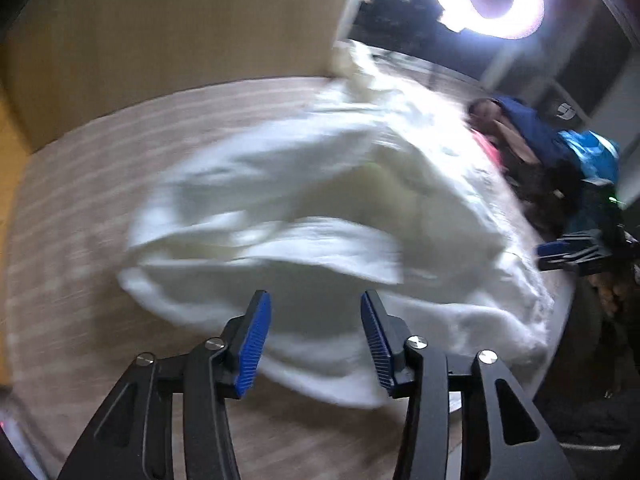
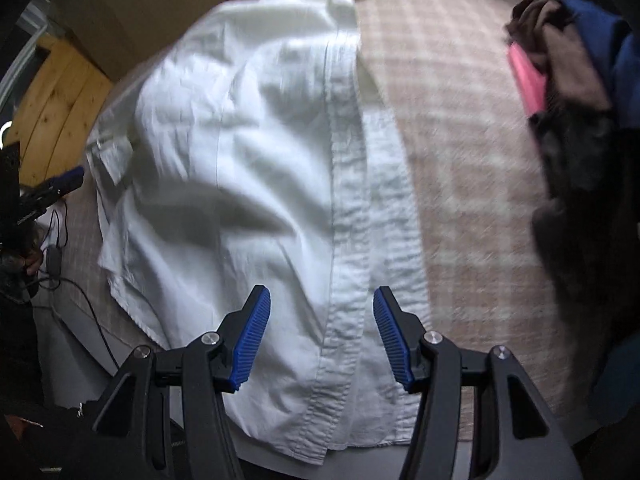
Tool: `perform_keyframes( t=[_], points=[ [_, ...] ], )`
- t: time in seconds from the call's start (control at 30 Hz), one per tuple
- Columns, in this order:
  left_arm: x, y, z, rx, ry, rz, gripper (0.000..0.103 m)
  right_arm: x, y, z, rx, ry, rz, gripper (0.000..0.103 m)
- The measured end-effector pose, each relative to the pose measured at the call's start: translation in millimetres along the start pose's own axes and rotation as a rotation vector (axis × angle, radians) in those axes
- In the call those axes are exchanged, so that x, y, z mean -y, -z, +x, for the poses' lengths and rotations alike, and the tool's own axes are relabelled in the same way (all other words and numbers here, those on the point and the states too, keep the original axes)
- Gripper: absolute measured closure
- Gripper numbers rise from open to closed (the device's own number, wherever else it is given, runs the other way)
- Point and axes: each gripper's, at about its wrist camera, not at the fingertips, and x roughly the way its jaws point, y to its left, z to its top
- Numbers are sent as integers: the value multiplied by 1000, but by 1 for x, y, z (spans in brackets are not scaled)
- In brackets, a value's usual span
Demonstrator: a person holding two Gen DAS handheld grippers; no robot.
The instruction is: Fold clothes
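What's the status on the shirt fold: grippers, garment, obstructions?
Left gripper and right gripper open, holding nothing. White shirt spread rumpled on checked cloth, unfolded. Pile of clothes off to the side, clear of shirt.

Shirt (image 2: 248,168) on checked cloth (image 2: 460,160); clothes pile (image 2: 576,92) to its right, w/ gap between.
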Motion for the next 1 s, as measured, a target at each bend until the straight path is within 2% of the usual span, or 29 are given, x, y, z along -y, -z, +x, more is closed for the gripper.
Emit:
perform_keyframes(
  t=[0.07, 0.1, 0.17, 0.2, 0.23, 0.33, 0.4, 0.43, 0.5, 0.57, 0.67, 0.77, 0.87, 0.9, 1.0],
  points=[
    [8, -8, 19, -15, 62, -2, 58, -1, 3, 10, -25, -4, -1, 50],
    [7, -12, 26, -31, 52, -3, 58, -2, 4, 14, -36, -4, -1, 50],
    [0, -13, 35, -52, -122, 36, 60, -4, 7, 14, -37, 16, -18, 50],
    [-4, -13, 38, -59, -202, 52, 66, -5, 9, 13, -36, 30, -30, 50],
    [-13, -11, 32, -51, -246, 45, 67, -4, 11, 9, -28, 44, -34, 50],
    [-31, 2, 0, -20, -310, -19, 67, 12, 21, -8, 7, 63, 3, 50],
    [-24, 16, -20, -1, -257, -20, 65, 27, 26, -16, 15, 45, 42, 50],
    [-14, 26, -27, 2, -186, -6, 61, 30, 27, -16, 10, 39, 41, 50],
    [7, 45, -33, -19, -64, 25, 56, 35, 30, -16, -3, 27, 35, 50],
    [32, 63, -32, -58, -8, 81, 56, 33, 32, -11, -30, 9, 1, 50],
    [55, 78, -23, -109, 0, 122, 55, 25, 37, -2, -68, -38, -45, 50],
    [65, 83, -9, -138, 14, 75, 55, 18, 44, 7, -104, -62, -83, 50],
    [62, 76, 7, -146, -18, 35, 57, 12, 53, 13, -132, -71, -122, 50],
    [63, 75, 14, -152, -12, 22, 60, 12, 57, 12, -130, -76, -131, 50],
    [67, 72, 27, -166, -6, 9, 80, 18, 69, 4, -132, -103, -122, 50]
  ],
)
